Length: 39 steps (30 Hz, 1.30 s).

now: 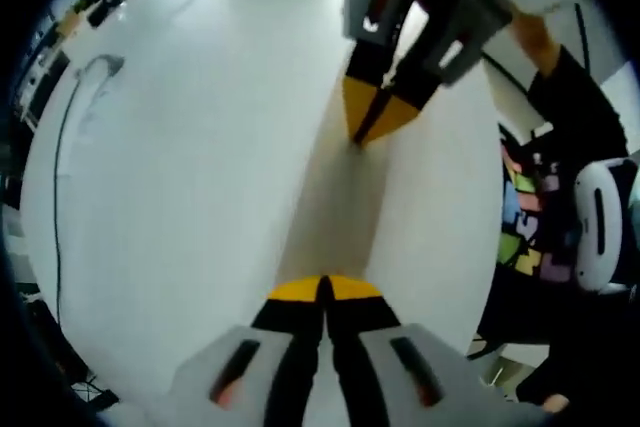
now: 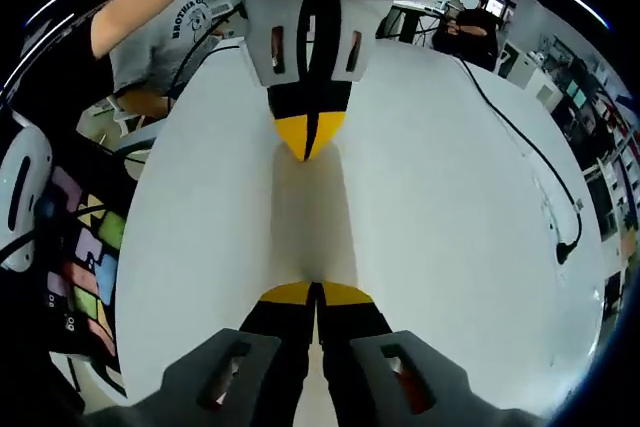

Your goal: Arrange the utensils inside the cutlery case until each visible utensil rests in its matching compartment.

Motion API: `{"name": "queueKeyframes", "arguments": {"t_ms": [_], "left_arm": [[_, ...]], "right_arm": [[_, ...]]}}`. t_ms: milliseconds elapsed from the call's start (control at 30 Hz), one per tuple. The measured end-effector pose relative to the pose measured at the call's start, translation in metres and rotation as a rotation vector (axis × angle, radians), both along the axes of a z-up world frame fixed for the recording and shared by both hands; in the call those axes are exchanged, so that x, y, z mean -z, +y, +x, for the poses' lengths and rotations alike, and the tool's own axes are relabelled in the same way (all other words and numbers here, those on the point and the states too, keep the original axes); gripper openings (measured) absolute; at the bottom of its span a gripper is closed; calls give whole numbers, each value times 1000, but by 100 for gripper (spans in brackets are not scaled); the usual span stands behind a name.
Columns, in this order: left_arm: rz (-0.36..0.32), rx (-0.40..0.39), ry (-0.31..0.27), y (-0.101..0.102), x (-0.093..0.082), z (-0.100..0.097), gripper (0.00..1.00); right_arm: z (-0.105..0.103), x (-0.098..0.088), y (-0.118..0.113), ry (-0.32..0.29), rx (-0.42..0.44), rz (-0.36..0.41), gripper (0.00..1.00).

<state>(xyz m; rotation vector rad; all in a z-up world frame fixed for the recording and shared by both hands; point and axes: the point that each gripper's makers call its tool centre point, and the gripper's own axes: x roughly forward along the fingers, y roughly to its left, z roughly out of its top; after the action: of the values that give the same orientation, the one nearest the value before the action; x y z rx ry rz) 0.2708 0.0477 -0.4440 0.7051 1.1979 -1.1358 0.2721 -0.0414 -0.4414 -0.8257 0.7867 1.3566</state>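
My left gripper (image 1: 324, 289) rises from the bottom of the left gripper view with its yellow-tipped jaws pressed together and nothing between them, low over a bare white table (image 1: 200, 177). Facing it across the table is my right gripper (image 1: 372, 127), also shut and empty. In the right gripper view my right gripper (image 2: 316, 293) is shut at the bottom, and my left gripper (image 2: 309, 142) points back at it from the top, jaws closed. No utensils or cutlery case are in view.
A black cable (image 1: 62, 147) runs along the table's left side; the cable (image 2: 540, 162) ends in a plug at the right. A person in a grey shirt (image 2: 165, 32) stands behind the table. Colourful floor mats (image 2: 85, 257) and a white chair (image 1: 600, 222) lie beyond the edge.
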Motion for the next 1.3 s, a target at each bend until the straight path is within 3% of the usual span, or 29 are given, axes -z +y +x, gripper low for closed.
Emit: {"name": "queueKeyframes", "arguments": {"t_ms": [100,267,433,533,633,700,800,867,933,1033,1167,1300], "left_arm": [[-15,9,-16,-1,0,0,0],[-41,-27,-34,-1,-1,1,0],[-66,-40,-82,-1,-2,0,0],[-74,-40,-102,-1,-1,-1,0],[-83,-47,-107,-1,-1,0,0],[-91,-44,-104,-1,-1,-1,0],[-97,-30,-101,-1,-1,-2,1],[-100,-1,-92,-3,-3,-6,8],[-89,75,-98,-5,-3,-11,26],[-30,119,-125,-5,-1,-14,45],[3,134,-139,-8,2,-8,61],[40,140,-142,-6,11,-4,68]], "right_arm": [[1,-8,-3,-6,28,44,0],[15,-28,-10,-85,130,176,0],[28,-25,-22,-195,263,289,1],[18,-18,-26,-110,338,385,2],[14,-14,-35,-161,339,400,4],[11,-13,-40,-208,292,386,12],[10,-16,-45,-217,272,375,20],[10,-19,-50,-232,216,334,25],[10,-24,-52,-237,156,299,31],[12,-32,-50,-194,124,301,42],[10,-28,-43,-173,20,273,56],[4,-8,-45,-89,15,199,61]]}}
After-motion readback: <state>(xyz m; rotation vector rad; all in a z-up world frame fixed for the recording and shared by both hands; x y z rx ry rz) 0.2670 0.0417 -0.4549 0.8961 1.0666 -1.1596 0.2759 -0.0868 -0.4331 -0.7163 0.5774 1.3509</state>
